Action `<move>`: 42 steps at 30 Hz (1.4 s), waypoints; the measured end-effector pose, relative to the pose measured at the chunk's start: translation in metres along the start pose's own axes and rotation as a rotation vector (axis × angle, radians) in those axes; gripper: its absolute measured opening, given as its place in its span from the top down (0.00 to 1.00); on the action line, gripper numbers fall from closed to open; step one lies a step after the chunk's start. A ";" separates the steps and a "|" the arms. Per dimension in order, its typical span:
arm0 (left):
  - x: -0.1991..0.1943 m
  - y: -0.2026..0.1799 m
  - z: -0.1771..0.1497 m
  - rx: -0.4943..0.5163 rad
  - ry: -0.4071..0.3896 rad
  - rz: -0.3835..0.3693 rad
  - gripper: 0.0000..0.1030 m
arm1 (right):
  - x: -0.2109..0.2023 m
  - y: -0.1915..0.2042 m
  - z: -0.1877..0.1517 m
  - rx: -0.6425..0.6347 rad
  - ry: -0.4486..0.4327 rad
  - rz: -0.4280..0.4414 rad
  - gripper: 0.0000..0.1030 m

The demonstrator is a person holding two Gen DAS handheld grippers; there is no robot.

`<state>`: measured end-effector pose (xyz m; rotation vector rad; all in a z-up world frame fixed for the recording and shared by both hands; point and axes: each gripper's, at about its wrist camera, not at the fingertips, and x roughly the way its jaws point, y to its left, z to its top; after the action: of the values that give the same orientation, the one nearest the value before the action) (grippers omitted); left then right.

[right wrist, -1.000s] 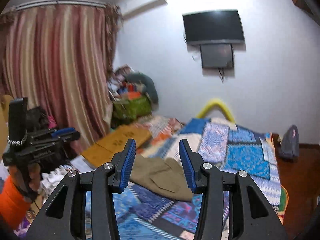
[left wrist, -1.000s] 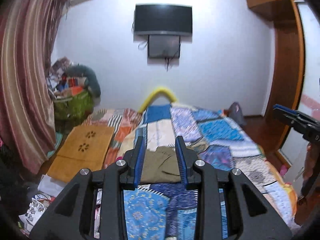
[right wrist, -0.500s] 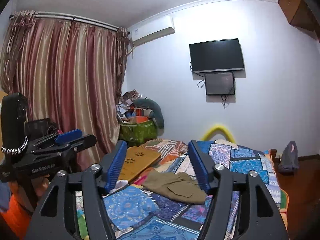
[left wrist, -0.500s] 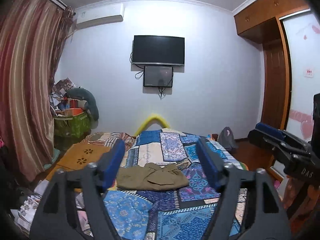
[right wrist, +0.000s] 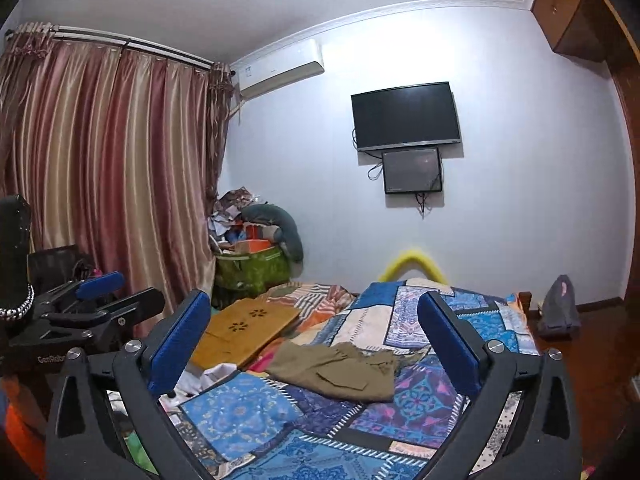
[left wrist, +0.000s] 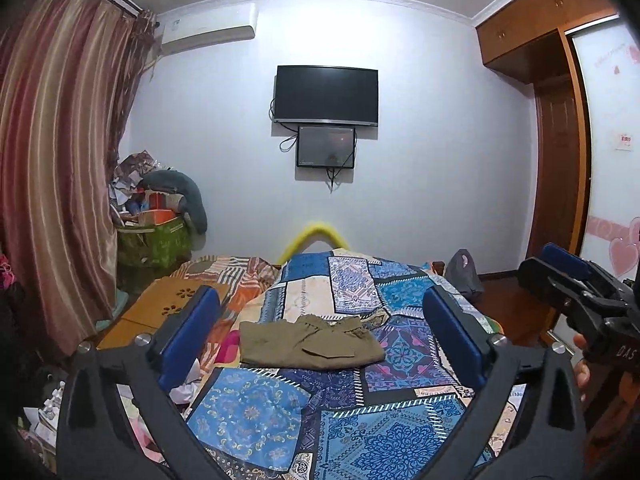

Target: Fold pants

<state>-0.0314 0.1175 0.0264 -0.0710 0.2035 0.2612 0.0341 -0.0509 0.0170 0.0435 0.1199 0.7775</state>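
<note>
Both grippers have been pulled back from the pants (left wrist: 310,342), which looked big and close between the blue pads a second ago and now look small, in the middle of each frame. The jaws of the left gripper (left wrist: 320,330) have just been opened wide, and nothing is held between them. The jaws of the right gripper (right wrist: 316,334) have just been opened wide too, and nothing is gripped there either.

The olive pants are seen folded into a flat bundle on the patchwork bedspread (left wrist: 256,412), well apart from both grippers. A wooden board (left wrist: 176,310) with flower cut-outs is laid on the bed at the left of the frame, near the pants but not touching them. The right gripper is also seen at the right edge of the left wrist view, held by a hand (left wrist: 580,364). A dark TV (left wrist: 326,94) is hung on the wall in the upper middle.
</note>
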 end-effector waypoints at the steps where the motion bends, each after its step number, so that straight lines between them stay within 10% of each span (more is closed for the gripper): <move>1: 0.000 0.000 -0.001 -0.001 0.004 -0.001 0.00 | 0.000 0.000 0.000 -0.001 0.003 0.002 0.00; 42: 0.006 0.000 -0.007 -0.001 0.016 -0.021 0.00 | 0.000 -0.002 -0.002 -0.008 0.055 -0.010 0.00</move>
<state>-0.0267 0.1181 0.0181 -0.0760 0.2187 0.2396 0.0355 -0.0526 0.0146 0.0139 0.1688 0.7694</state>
